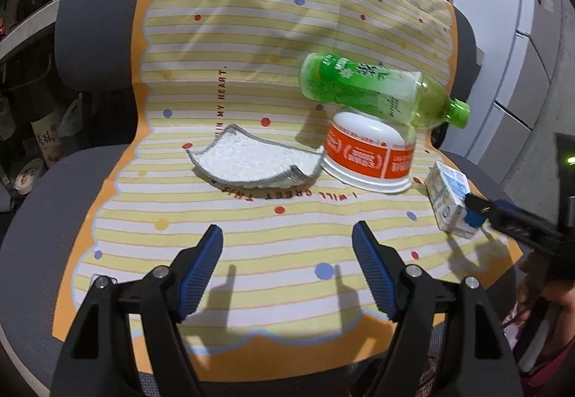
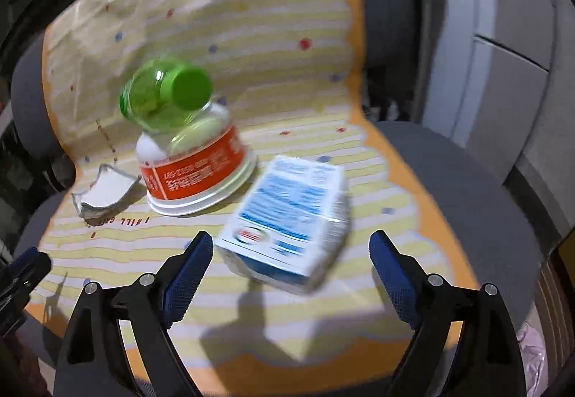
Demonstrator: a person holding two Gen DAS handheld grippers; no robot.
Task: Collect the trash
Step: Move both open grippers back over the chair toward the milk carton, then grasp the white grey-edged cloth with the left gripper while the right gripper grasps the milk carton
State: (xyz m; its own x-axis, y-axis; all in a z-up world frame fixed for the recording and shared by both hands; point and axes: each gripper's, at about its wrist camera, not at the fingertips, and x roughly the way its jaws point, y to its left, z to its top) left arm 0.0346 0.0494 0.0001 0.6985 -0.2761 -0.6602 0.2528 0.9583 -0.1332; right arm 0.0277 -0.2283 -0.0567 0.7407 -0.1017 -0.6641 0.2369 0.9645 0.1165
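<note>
A blue-and-white milk carton (image 2: 287, 217) lies on a striped yellow cloth (image 1: 251, 55) over a grey office chair. My right gripper (image 2: 291, 246) is open, its fingers on either side of the carton, not closed on it. The carton also shows in the left wrist view (image 1: 447, 197), with the right gripper (image 1: 478, 208) at it. A green bottle (image 1: 377, 88) lies across an upturned orange-and-white bowl (image 1: 370, 156). A white rag (image 1: 251, 163) lies left of the bowl. My left gripper (image 1: 287, 239) is open and empty, hovering over the cloth in front of the rag.
The chair seat's grey edges (image 1: 46, 217) ring the cloth. Grey cabinet drawers (image 1: 521, 66) stand to the right. Shelves with clutter (image 1: 28, 109) are at the left. A pink bag (image 2: 532, 350) shows at the lower right.
</note>
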